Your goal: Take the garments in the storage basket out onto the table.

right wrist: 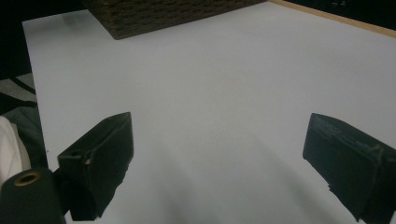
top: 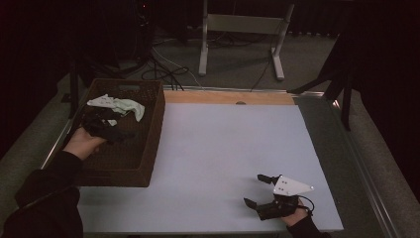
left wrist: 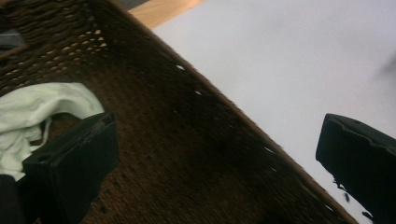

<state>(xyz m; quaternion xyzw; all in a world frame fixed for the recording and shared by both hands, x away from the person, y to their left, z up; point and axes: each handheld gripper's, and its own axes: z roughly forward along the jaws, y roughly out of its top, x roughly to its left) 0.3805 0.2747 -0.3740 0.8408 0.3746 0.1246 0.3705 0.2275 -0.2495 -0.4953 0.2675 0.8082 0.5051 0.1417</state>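
1. Dim room, with a white bench [top: 218, 148] edged in pale wood at its far side and a metal frame standing on the floor behind it.
2. A dark woven basket [top: 148, 148] sits on the bench's left part.
3. A crumpled white cloth [top: 118, 105] lies inside the basket, toward its far end.
4. The left claw [top: 115, 130] hangs over the basket's inside, jaws spread wide and holding nothing; in the left gripper view the cloth [left wrist: 32, 112] lies just beside one jaw, and whether they touch I cannot tell.
5. The right claw [top: 253, 191] rests low over the bare bench near its front right, well apart from the basket, jaws wide and empty.
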